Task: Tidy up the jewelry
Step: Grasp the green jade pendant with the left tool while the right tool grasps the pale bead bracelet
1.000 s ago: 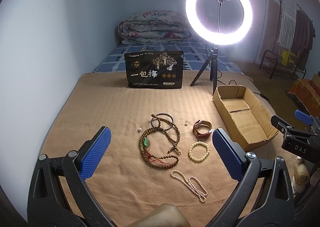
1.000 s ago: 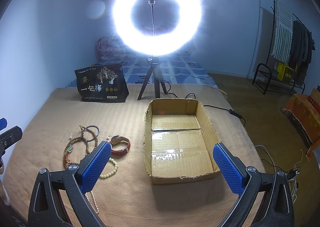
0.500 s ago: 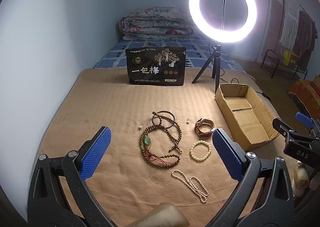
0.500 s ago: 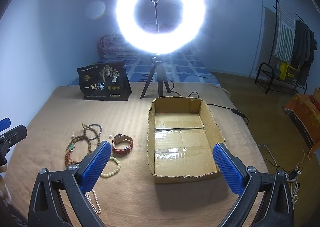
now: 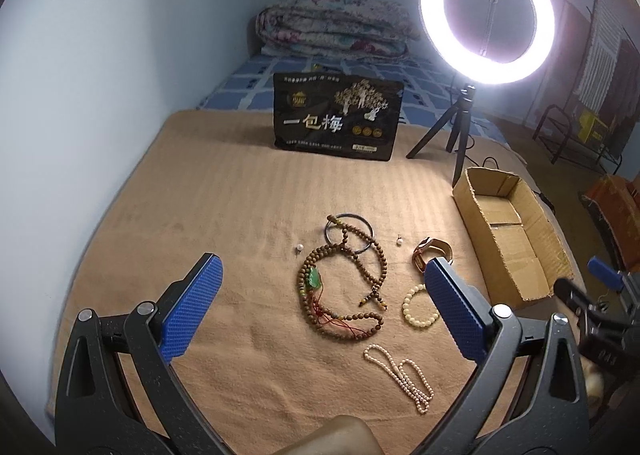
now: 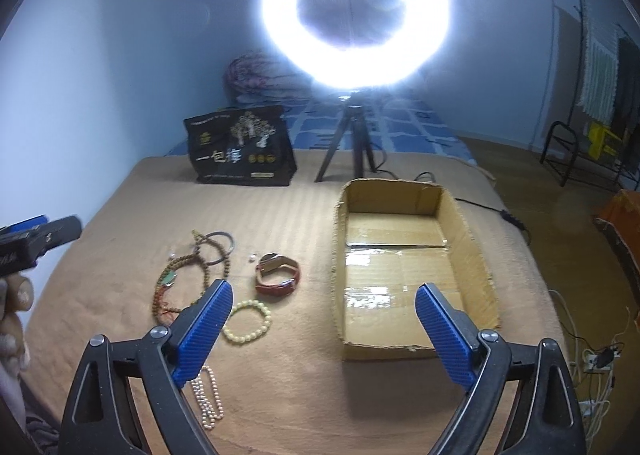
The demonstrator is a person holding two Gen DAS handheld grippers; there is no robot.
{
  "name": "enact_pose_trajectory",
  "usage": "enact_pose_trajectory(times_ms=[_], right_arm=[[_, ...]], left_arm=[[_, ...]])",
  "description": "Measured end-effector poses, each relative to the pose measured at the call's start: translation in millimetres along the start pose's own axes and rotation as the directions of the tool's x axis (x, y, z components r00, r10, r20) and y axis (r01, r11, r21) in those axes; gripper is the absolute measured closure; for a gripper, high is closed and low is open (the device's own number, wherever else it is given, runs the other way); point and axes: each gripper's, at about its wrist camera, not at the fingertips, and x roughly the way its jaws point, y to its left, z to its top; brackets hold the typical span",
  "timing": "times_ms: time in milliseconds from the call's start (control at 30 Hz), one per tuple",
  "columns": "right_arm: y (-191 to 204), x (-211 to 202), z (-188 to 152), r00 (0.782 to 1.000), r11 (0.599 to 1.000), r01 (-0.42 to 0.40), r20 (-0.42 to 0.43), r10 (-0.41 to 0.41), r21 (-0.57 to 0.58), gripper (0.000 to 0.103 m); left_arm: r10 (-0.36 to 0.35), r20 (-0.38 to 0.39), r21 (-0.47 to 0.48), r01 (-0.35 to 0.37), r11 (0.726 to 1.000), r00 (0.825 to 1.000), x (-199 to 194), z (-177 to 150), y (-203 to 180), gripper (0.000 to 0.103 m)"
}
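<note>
While both grippers nearer the jewelry [image 5: 344, 279], fingers [image 6: 204, 329] unchanged.

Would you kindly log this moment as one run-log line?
left hand-held gripper: open, empty | right hand-held gripper: open, empty | jewelry: all on blanket | cardboard box: holds no jewelry | step: none picked yet

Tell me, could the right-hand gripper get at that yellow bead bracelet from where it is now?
Probably yes. The right gripper is open and holds nothing, and the yellow bead bracelet lies flat on the blanket beside its left finger, with nothing on top of it.
</note>
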Motion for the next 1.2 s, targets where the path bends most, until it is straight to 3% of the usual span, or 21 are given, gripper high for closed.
enact_pose_trajectory(times_ms=[233, 400, 600, 767, 933, 1200], right_arm=[[12.8, 20.6, -5.1, 0.994, 0.996, -0.083, -0.074, 0.081, -0.024, 0.02], [18.3, 39.2, -11.7, 0.977, 0.989, -0.147, -0.158, 0.143, -0.015, 0.03], [23.1, 58.7, -18.7, 0.949, 0.978, -0.208, -0.235, 0.21, 0.034, 0.041], [32.5, 65.0, -22.7, 0.938, 0.974, -0.224, -0.272, 0.217, 0.003, 0.049], [40.1, 75.8, -23.8, 0.917, 0.966, -0.259, -0.316, 0.245, -0.004, 0.059], [41.9, 97.5, -26.9, 0.873, 0.951, -0.307, -0.383, 0.301, 0.047, 0.065]], left_arm=[[-0.038, -0.096, -0.067, 0.032, 0.997, 0.995, 27.2, 11.4, 23.8, 0.022], [-0.071, -0.177, -0.12, 0.05, 0.991, 0.982, 52.4, 11.7, 39.8, 0.034], [-0.119, -0.258, -0.171, 0.076, 0.982, 0.959, 75.6, 2.9, 48.5, 0.041], [-0.153, -0.313, -0.195, 0.094, 0.976, 0.937, 92.2, -5.0, 47.8, 0.051], [-0.182, -0.345, -0.195, 0.119, 0.973, 0.921, 108.9, -5.1, 39.2, 0.065], [-0.205, -0.416, -0.202, 0.13, 0.971, 0.886, 148.3, -4.3, 28.9, 0.071]])
